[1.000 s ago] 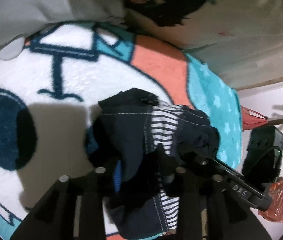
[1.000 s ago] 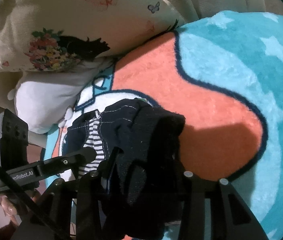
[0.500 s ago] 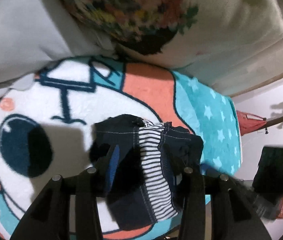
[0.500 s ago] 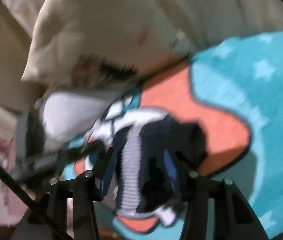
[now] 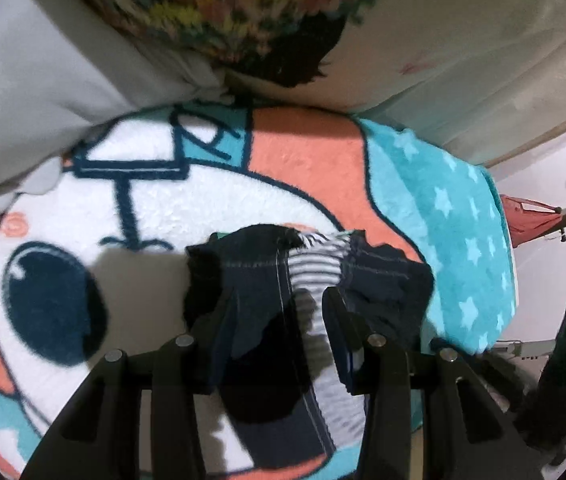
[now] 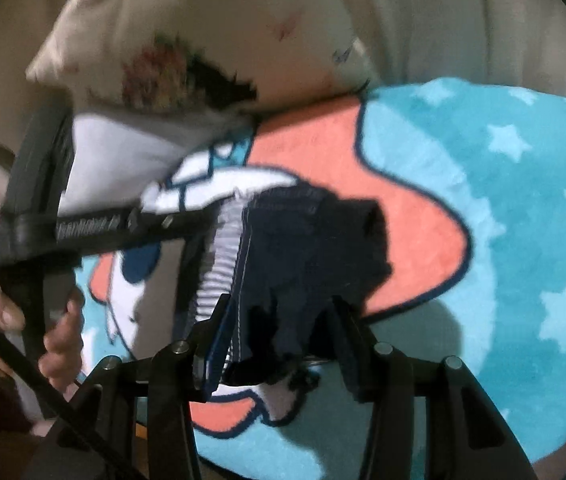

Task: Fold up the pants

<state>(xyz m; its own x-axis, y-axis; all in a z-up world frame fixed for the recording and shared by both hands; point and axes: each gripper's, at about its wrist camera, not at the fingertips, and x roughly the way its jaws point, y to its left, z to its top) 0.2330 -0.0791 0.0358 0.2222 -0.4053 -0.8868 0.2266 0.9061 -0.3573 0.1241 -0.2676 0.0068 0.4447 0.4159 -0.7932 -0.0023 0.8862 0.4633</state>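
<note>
The dark navy pants (image 5: pixel 315 276) with a white-and-navy striped side band lie folded in a small bundle on the cartoon blanket (image 5: pixel 155 208). My left gripper (image 5: pixel 279 300) is open, its fingers (image 5: pixel 339 320) apart over the near part of the bundle. In the right wrist view the pants (image 6: pixel 295 248) lie just ahead, and my right gripper (image 6: pixel 283 312) is open with the cloth loose between its fingers. The left gripper's body (image 6: pixel 95 232) shows at the left of that view, held by a hand.
A floral pillow (image 5: pixel 243 12) and a white pillow (image 5: pixel 35 80) lie behind the blanket. The teal starred part of the blanket (image 6: pixel 503 200) spreads to the right. A red object (image 5: pixel 531 220) and a wall stand past the bed's right edge.
Both grippers opened and let go of the pants, then drew back. The bundle now rests on the blanket. The right view is blurred by motion.
</note>
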